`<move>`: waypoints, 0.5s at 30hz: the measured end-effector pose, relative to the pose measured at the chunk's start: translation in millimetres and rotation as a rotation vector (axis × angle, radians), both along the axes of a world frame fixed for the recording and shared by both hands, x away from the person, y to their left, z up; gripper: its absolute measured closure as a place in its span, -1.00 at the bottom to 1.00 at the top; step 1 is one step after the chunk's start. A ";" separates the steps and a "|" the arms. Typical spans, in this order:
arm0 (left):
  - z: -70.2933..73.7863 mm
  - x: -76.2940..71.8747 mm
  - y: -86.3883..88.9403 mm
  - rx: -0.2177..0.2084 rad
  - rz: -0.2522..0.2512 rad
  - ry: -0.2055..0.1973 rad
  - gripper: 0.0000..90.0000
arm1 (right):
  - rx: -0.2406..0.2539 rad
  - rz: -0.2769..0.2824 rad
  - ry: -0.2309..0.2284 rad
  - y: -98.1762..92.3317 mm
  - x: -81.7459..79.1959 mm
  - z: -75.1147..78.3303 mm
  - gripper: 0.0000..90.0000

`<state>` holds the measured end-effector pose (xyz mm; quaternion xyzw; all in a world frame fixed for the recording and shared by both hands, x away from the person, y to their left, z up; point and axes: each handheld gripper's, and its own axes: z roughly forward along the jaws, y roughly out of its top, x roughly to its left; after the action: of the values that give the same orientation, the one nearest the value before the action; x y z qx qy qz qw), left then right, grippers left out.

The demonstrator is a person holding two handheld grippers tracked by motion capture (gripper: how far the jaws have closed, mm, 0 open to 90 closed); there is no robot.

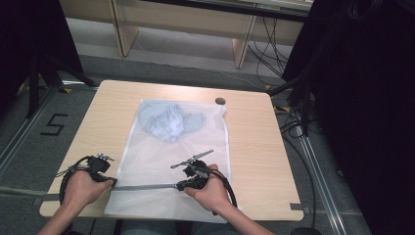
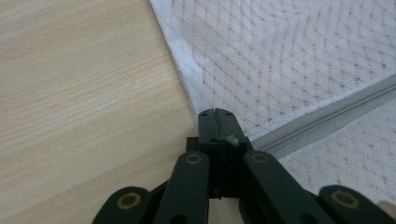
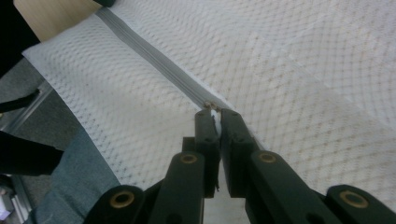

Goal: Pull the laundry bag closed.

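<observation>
High view: the white mesh laundry bag [image 1: 166,161] lies flat on the light wooden table [image 1: 254,147]. Its grey zipper [image 1: 144,186] runs crosswise between the left gripper [image 1: 111,181] and right gripper [image 1: 180,185].

Left gripper view: jaws clamped on the bag's edge seam at the zipper end.

Right gripper view: jaws pinch the small zipper pull [image 3: 212,110]; the zipper runs away toward the left gripper. No legible labels.

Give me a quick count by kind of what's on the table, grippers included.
Grippers: 2, left gripper and right gripper, both pinched at the zip
Mesh bags: 1, bag
Garments in the bag: 1, pale blue cloth
Small dark round discs: 1, disc
Total: 5
</observation>
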<state>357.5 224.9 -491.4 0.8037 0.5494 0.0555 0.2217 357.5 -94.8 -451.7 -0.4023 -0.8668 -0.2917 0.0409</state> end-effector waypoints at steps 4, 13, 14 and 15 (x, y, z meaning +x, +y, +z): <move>0.0 -0.1 -0.2 -0.002 0.003 0.001 1.00 | 0.009 0.006 -0.007 -1.9 0.3 -0.7 0.93; 0.7 0.1 0.1 0.009 -0.006 0.006 1.00 | 0.009 -0.004 -0.006 -8.2 0.5 -0.1 0.93; 0.3 0.0 -0.2 0.004 0.000 0.003 1.00 | 0.005 -0.008 -0.007 -9.0 -0.2 0.5 0.93; 0.4 0.0 -0.2 0.004 0.000 0.004 1.00 | 0.005 -0.007 -0.006 -9.5 -0.2 0.2 0.93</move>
<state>357.4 224.7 -491.0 0.8044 0.5496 0.0552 0.2189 357.3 -104.4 -451.4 -0.4045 -0.8648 -0.2951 0.0381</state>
